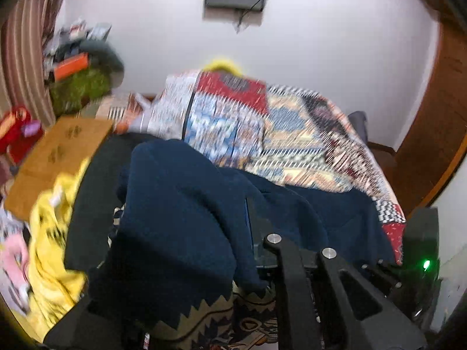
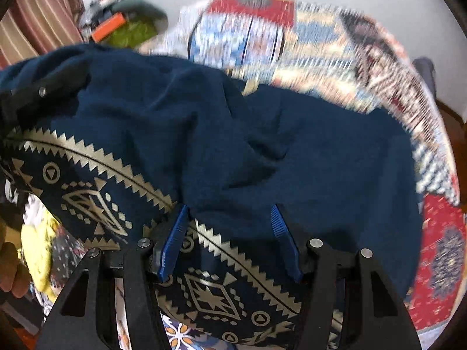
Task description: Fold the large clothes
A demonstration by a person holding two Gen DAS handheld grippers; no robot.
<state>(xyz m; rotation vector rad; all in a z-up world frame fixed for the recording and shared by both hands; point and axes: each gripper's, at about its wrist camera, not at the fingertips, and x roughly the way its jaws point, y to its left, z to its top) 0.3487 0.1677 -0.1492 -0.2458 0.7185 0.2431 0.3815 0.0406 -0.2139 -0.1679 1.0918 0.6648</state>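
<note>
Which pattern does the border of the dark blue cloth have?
The dark blue cloth's border has cream zigzag lines and geometric diamond motifs, clearest in the right wrist view.

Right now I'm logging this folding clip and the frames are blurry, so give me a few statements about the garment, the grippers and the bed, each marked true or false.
1. The garment is navy blue with a pale zigzag and diamond border. True.
2. The right gripper has its blue pads pressed together. False: they stand apart, with the patterned border lying between them.
3. The bed cover is plain white. False: it is a multicolored patchwork print.
4. A yellow cloth lies to the left of the navy garment in the left wrist view. True.
5. The left gripper's fingers show clearly. False: navy fabric is draped over one side, so its state cannot be read.
</note>
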